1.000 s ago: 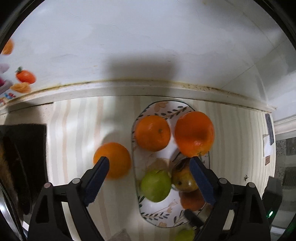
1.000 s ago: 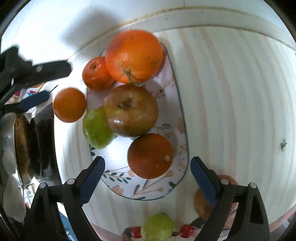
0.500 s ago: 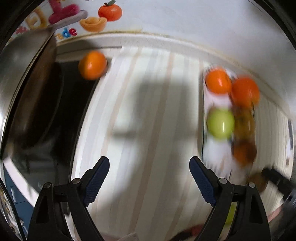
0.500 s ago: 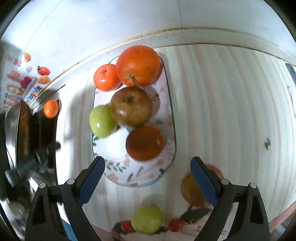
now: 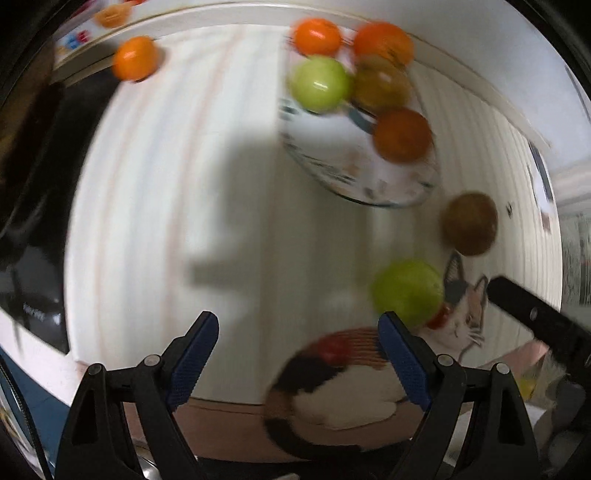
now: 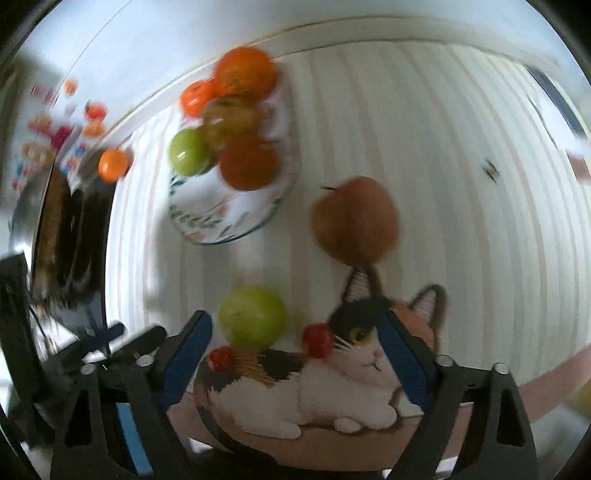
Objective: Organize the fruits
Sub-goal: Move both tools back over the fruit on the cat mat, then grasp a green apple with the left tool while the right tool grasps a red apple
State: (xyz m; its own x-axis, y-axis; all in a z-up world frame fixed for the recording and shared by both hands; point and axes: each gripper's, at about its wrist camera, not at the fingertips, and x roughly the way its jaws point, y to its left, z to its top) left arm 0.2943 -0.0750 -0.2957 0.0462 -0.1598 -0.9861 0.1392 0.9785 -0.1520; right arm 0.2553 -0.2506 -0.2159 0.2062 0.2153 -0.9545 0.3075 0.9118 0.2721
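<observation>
Left wrist view: pale striped tabletop (image 5: 166, 184), white wall across the top, all motion-blurred. Oval floral plate (image 5: 354, 173) in the upper right, long axis running from upper left to lower right of the frame. Five fruits on it: two oranges (image 5: 317, 35), one green apple (image 5: 319, 85), one brownish apple (image 5: 382, 86), one dark orange fruit (image 5: 402, 134). Off the plate, three loose fruits: stray orange (image 5: 135, 57) upper left, brown apple (image 5: 470, 223) at right, second green apple (image 5: 408, 291) at lower right just by a cat picture (image 5: 351, 384). Left gripper (image 5: 297, 354) spread wide, nothing between the blue pads. A black bar, likely the other gripper, enters at the right edge.

Right wrist view: same striped top, stickers on the wall at upper left. Plate (image 6: 221, 225) upper centre with the same five fruits; stray orange (image 6: 112, 164) to its left, brown apple (image 6: 354, 221) mid-frame, green apple (image 6: 253, 317) low centre. Two small red balls (image 6: 317, 339) on the cat picture. Right gripper (image 6: 295, 350) wide apart, empty.
</observation>
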